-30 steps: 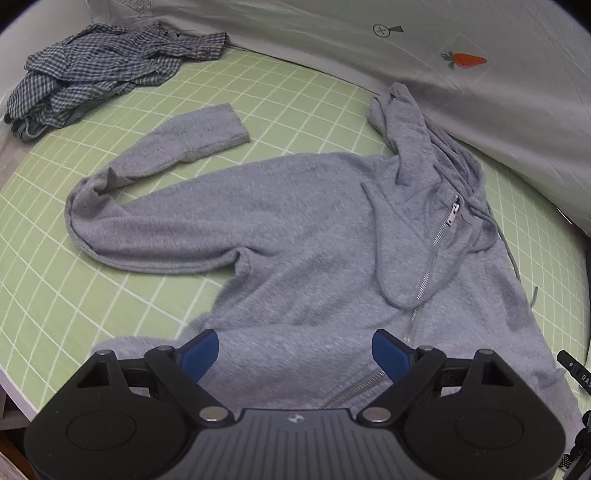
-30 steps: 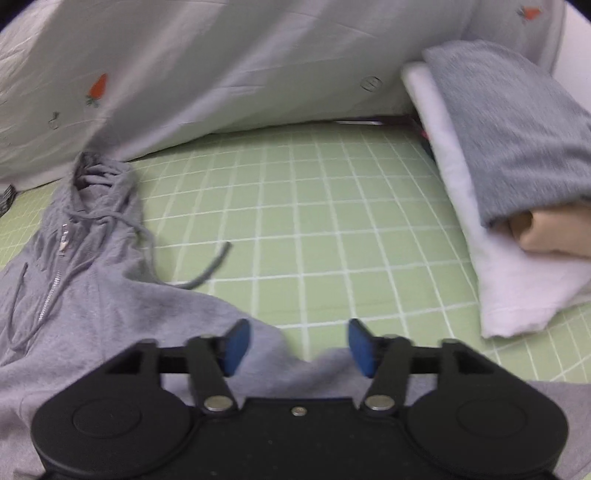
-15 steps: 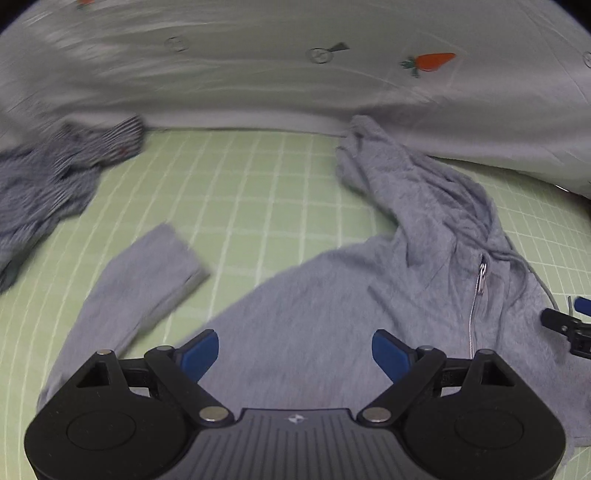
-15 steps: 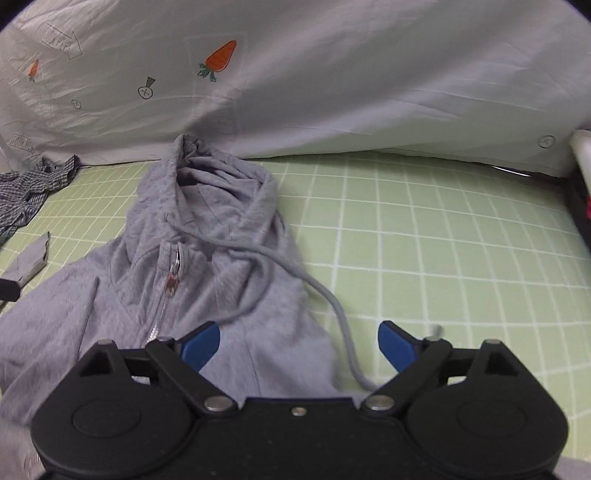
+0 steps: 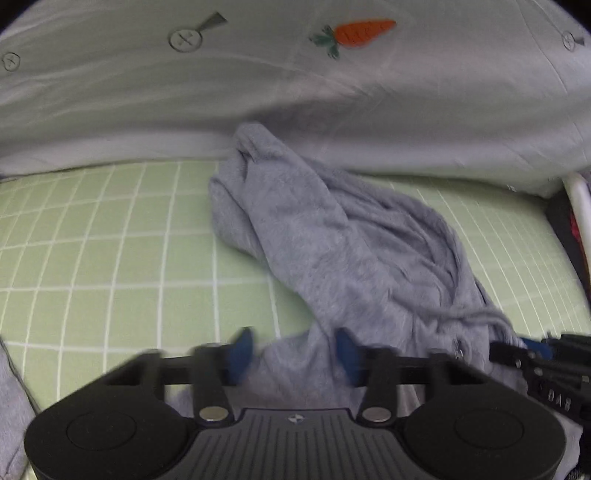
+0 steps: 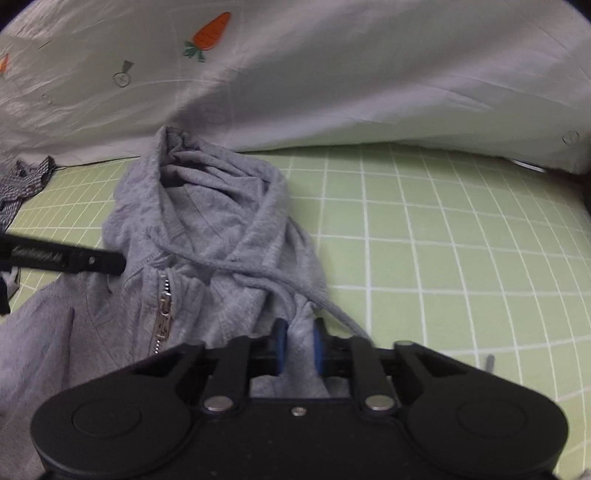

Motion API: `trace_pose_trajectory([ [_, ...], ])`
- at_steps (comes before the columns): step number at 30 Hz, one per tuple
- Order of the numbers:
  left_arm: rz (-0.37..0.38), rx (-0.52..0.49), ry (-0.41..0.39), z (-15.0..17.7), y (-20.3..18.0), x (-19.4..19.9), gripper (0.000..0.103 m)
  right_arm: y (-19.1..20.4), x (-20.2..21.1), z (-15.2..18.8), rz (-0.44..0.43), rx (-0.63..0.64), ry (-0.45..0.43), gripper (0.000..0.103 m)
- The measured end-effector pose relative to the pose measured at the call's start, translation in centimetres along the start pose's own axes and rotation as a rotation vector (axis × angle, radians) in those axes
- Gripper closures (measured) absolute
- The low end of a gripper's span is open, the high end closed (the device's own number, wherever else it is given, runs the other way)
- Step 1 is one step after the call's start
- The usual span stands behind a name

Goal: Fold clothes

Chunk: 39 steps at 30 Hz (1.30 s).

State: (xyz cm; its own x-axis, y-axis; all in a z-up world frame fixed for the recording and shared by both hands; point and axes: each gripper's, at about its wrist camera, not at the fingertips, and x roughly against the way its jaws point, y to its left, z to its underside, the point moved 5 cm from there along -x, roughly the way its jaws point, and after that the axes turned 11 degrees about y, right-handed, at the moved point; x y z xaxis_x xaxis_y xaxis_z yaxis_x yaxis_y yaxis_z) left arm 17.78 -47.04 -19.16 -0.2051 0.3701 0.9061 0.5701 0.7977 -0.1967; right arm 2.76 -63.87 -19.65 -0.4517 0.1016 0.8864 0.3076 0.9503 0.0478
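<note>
Hoodie [image 6: 207,236] lay hood-end away from both grippers; R gripper [image 6: 298,345] pinched its shoulder fabric, L gripper [image 5: 291,350] half-open w/ cloth between fingers, unclamped.

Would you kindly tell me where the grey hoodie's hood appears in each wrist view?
Left wrist: hood upper centre, its tip against the white sheet.
Right wrist: hood left of centre, above the zipper pull.
Shared landmark: the orange carrot print on the sheet.
</note>
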Motion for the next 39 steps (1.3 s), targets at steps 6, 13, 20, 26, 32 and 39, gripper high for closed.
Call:
trace_pose_trajectory([
  [6, -0.020, 0.084, -0.068, -4.0, 1.5, -1.0, 0.090, 0.0, -2.5, -4.0, 0.045, 0.003, -0.061, 0.095],
  [13, -0.028, 0.215, -0.091, -6.8, 3.4, -1.3, 0.071, -1.2, -2.6, -6.9, 0.046, -0.032, -0.111, 0.065],
  [20, -0.102, 0.162, -0.169, -2.6, 4.6, 4.3, 0.017, -5.1, 1.0, -4.7, 0.132, -0.105, -0.124, 0.050],
  [26, -0.228, 0.152, -0.090, 2.4, 6.6, 6.2, 0.014, -6.2, -0.2, -2.7, 0.058, -0.123, -0.034, 0.055],
  [32, -0.211, 0.279, 0.000, 8.2, 9.2, 8.7, 0.014, -5.1, -0.5, -2.8, 0.088, -0.044, 0.001, 0.100],
  [39, -0.220, 0.285, -0.011, 11.9, 8.5, 13.9, 0.014, -0.2, 9.3, -3.0, -0.032, -0.061, -0.187, 0.100],
])
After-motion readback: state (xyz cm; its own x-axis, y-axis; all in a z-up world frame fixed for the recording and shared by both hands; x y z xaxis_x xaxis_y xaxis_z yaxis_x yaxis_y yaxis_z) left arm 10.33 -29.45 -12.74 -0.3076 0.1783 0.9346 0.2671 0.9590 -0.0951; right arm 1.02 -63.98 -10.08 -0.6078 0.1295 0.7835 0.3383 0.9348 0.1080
